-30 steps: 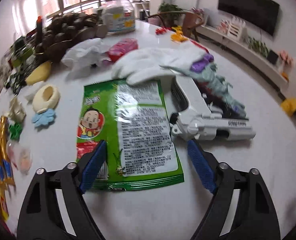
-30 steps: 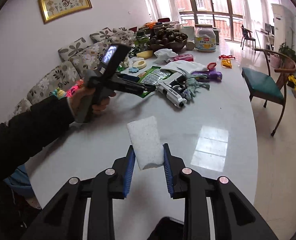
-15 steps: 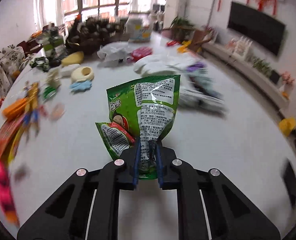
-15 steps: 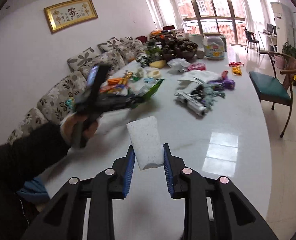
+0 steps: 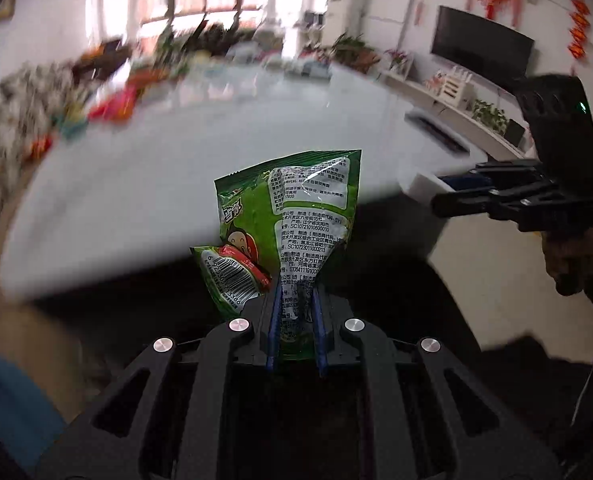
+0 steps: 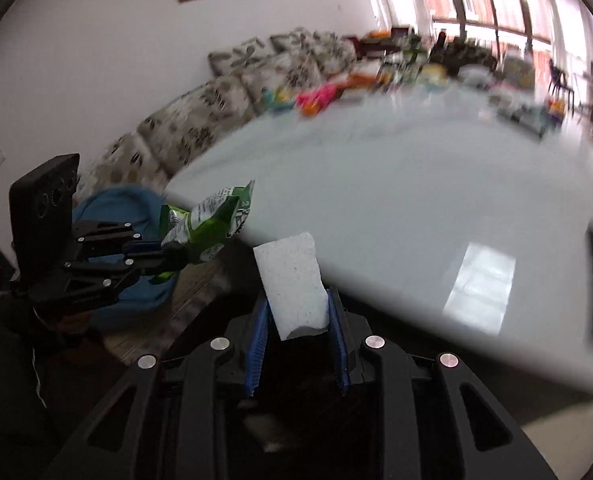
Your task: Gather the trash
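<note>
Right now, through your left wrist camera, your left gripper [image 5: 295, 326] has its jaws drawn narrow and clamped on the lower end of a crinkled green plastic snack bag [image 5: 296, 216] with a cartoon face and white printed label. The bag stands up from the blue finger pads [image 5: 273, 320], with a folded corner showing a barcode at its left side. It is held in the air at the near edge of the long white glossy table [image 5: 176, 184], whose far end carries a blurred clutter of colourful items. At the right of this view, your right gripper [image 5: 428, 196] comes in from the side with a white piece in its tip.

From your right wrist camera, the right gripper [image 6: 298, 340] has its jaws closed to a narrow gap around a white rectangular foam-like piece [image 6: 292, 284], which sticks up and forward between the blue pads [image 6: 256, 344], just over the table's [image 6: 396, 208] near edge. To the left, your left gripper [image 6: 156, 254] holds the green bag [image 6: 210, 228] off the table, near the white piece but apart from it. Behind it lies a blue rounded object [image 6: 136, 208], and a floral-patterned sofa [image 6: 224, 104] runs along the wall.
</note>
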A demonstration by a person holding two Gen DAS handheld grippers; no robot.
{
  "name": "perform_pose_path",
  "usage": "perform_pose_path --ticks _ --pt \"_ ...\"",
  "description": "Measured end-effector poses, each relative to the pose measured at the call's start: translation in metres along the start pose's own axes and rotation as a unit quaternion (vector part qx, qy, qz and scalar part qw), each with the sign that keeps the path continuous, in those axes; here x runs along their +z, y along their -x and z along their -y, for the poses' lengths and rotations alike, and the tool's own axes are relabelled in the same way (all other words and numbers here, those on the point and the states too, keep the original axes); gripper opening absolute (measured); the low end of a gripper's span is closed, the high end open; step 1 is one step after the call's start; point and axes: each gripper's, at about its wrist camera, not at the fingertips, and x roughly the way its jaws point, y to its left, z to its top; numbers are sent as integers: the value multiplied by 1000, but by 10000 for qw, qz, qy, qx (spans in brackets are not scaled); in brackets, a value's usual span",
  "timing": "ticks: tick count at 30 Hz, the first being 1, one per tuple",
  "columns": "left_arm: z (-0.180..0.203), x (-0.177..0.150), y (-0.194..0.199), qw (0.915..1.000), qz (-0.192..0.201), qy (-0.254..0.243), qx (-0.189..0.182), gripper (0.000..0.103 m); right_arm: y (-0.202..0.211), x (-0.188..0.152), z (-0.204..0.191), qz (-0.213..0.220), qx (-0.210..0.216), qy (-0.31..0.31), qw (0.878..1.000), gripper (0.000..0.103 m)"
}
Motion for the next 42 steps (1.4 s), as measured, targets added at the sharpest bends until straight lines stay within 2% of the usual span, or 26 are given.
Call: perform_pose_path --ticks 2,4,8,10,11,12,13,14,16,17,19,20,21,27,32,34,36,37,42 --pt "-6 -30 -12 9993 -313 202 2 13 -19 -27 -6 -293 -7 -131 9995 28" --pt "-12 -46 -33 9971 -665 357 -16 13 -44 -48 -4 -620 -82 -280 9977 28" --pt "-24 -68 -99 9896 -1399 341 27 13 -105 -73 15 -1263 -214 -379 9910 29" --pt "-30 -77 -137 9831 -1804 308 4 15 -136 -80 27 -1504 -290 -452 9872 32" --pt "-35 -81 -162 9772 -2098 334 -22 19 -153 -84 34 -1707 -228 -523 9837 41" --pt "-39 -85 -182 9729 -2288 317 82 24 -176 -90 44 -1951 -278 -622 9784 55" --pt "-41 -91 -206 9672 -2521 257 197 30 -189 -94 48 -2037 -460 -590 9762 59" --pt "-42 -95 -218 9632 -2668 219 220 45 -199 -98 50 -2132 -579 -520 9739 60" --pt "-43 -104 -243 9534 -2961 29 582 48 -212 -105 52 -2221 -650 -536 9714 59" --pt "-41 -106 -244 9523 -2996 -1 582 48 -209 -107 50 -2167 -586 -586 9727 59" --pt "-37 -98 -234 9586 -2764 -137 671 54 -195 -107 46 -1959 -489 -558 9778 59" --pt "-35 -94 -229 9612 -2652 -191 732 62 -183 -106 42 -1814 -520 -474 9809 60" --pt "-33 -88 -221 9650 -2473 -268 825 65 -173 -105 37 -1713 -573 -407 9827 62" --pt "-27 -78 -174 9744 -1967 -455 992 65 -111 -86 33 -1161 -763 -312 9898 69" --pt "-28 -72 -128 9748 -1739 -447 1326 66 -49 -56 12 -741 -702 119 9947 77" --pt "-27 -68 -112 9747 -1647 -412 1452 69 -24 -36 2 -507 -670 393 9957 81" --pt "-30 -57 -92 9764 -1475 -336 1542 72 0 -10 -5 -203 -578 617 9962 96" --pt "-31 -48 -79 9771 -1368 -287 1601 74 9 1 -7 -54 -564 678 9961 98" --pt "-38 8 -26 9806 -611 -74 1860 88 43 74 -1 859 -643 656 9921 98"
